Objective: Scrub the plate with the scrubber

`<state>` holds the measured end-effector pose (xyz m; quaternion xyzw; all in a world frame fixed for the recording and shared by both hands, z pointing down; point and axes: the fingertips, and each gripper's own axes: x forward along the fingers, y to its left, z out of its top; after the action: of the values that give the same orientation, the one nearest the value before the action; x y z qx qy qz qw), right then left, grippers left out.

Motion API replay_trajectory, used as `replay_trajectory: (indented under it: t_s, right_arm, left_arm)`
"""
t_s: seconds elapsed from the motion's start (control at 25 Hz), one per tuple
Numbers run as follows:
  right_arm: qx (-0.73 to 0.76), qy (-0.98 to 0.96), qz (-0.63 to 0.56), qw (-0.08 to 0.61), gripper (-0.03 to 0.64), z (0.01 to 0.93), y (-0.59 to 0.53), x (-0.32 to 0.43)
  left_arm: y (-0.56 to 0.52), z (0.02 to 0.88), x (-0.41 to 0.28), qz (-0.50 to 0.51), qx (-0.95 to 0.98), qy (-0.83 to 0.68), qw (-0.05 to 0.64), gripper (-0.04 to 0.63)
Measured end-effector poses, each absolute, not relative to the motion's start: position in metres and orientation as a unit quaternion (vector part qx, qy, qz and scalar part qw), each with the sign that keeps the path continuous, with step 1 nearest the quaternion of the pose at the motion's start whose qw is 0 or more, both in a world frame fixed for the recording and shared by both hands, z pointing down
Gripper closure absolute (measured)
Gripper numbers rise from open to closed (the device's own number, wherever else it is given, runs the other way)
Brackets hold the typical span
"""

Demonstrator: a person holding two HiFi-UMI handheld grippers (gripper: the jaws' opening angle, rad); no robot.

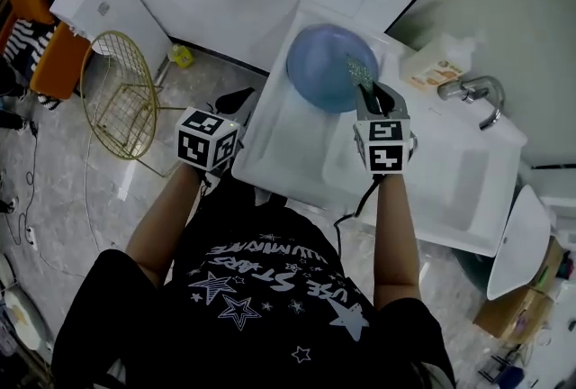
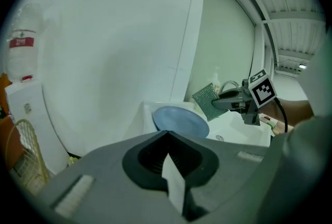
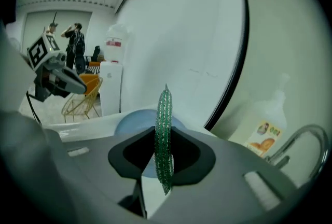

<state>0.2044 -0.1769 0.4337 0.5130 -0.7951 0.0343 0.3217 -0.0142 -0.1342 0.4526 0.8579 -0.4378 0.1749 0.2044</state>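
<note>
At the far left corner of the white sink (image 1: 286, 149), the blue plate (image 1: 326, 70) leans tilted against the basin wall. The right gripper (image 1: 365, 88) is clamped on the green mesh scrubber (image 1: 361, 71), held at the plate's right rim; contact cannot be confirmed. The left gripper (image 2: 167, 135), jaws together and holding nothing, hangs beside the sink's left edge.

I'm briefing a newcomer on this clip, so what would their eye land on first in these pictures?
Probably the blue plate at the far end of the white sink. Next, the glittery green scrubber clamped in the right tongs, at the plate's right edge. The left tongs are shut and empty, off the sink's left side.
</note>
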Motion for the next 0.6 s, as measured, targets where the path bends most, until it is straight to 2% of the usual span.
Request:
replay_trajectory:
  t_s: [0.36, 0.6]
  right_arm:
    - [0.437, -0.738, -0.089, 0.506, 0.506, 0.469, -0.251, 0.175]
    - [0.405, -0.697, -0.109, 0.582, 0.506, 0.503, -0.292, 0.168]
  left_arm:
    - [-0.187, 0.460, -0.036, 0.172, 0.865, -0.414, 0.225, 0.594]
    - [-0.221, 0.471, -0.050, 0.175, 0.870, -0.397, 0.234, 0.594]
